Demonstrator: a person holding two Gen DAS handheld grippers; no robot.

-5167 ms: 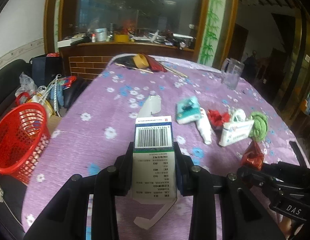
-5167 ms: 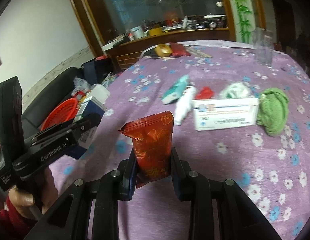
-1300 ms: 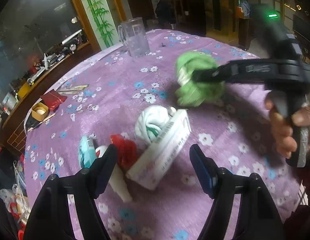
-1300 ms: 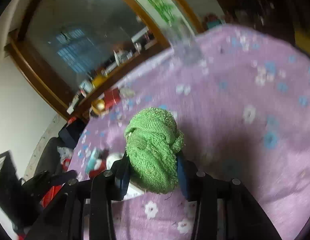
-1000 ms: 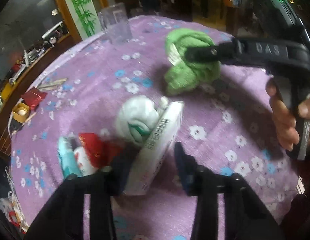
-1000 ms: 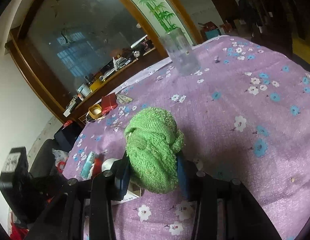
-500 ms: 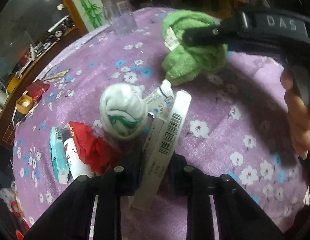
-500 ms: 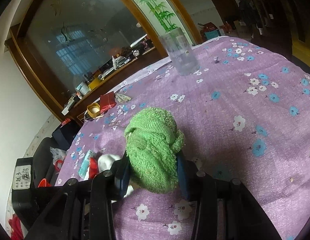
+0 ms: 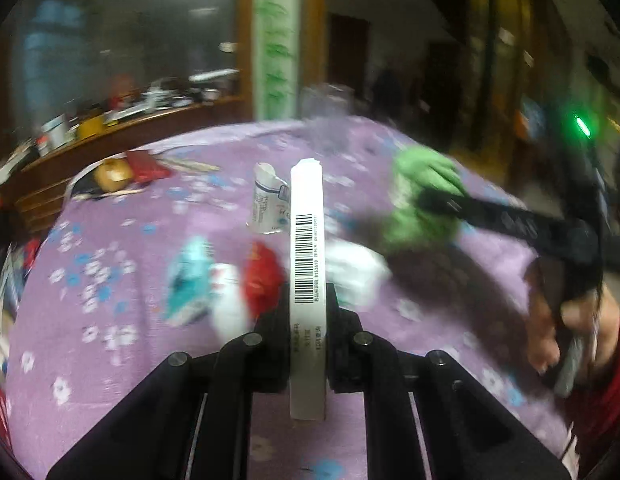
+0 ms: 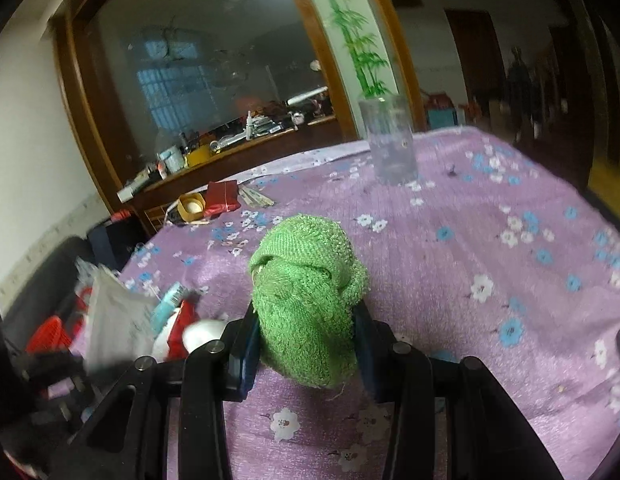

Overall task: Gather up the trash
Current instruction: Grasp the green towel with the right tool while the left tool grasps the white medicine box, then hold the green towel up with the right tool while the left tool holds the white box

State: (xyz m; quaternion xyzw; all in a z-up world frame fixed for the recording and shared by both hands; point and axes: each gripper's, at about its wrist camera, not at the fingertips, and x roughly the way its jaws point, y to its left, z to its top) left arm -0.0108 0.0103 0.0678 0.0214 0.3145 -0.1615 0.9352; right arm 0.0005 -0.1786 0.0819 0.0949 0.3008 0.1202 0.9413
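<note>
Left wrist view, blurred: left gripper (image 9: 308, 312) jaws clamp the white box (image 9: 307, 264) edge-on above the worktop (image 9: 110, 320); it may pivot loose. Right gripper (image 10: 308, 344) jaws squeeze the green cloth (image 10: 308, 300).

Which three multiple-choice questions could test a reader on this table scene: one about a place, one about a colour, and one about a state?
1. Where does the glass cup stand?
A. on the purple tablecloth
B. on the wooden counter
C. in a red basket

2. What colour is the cloth in the right tongs?
A. white
B. green
C. red

3. How are the left tongs?
A. open, empty
B. shut, empty
C. shut on the white box

Answers: 1 A, it stands on the cloth-covered table; 2 B, the bundle is green; 3 C, both pads press the box.
</note>
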